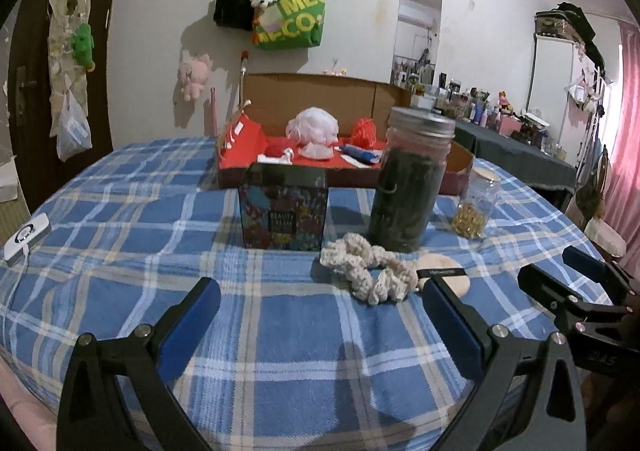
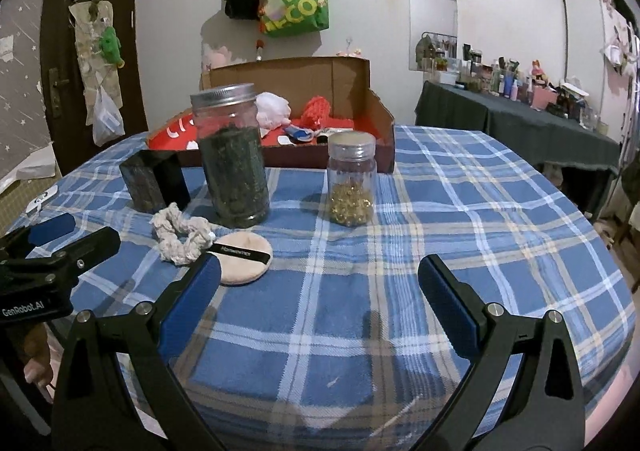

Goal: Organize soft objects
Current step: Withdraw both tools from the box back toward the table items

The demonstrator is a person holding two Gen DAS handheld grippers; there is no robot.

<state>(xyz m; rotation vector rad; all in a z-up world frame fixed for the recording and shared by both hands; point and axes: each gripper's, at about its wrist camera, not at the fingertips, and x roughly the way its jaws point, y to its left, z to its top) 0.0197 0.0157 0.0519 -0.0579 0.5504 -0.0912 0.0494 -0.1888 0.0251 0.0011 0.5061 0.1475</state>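
Left gripper (image 1: 320,299) spread | right gripper (image 2: 320,279) spread | scrunchie (image 1: 368,267) flat, long axis diagonal

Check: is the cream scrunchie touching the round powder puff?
Touching. In the right wrist view the scrunchie meets the puff's upper-left edge with no cloth visible between.

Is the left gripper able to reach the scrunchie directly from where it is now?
Probably yes. The left gripper is open, and only bare cloth lies between its fingers and the scrunchie. The jar and tin stand behind it, and the puff touches its right side.
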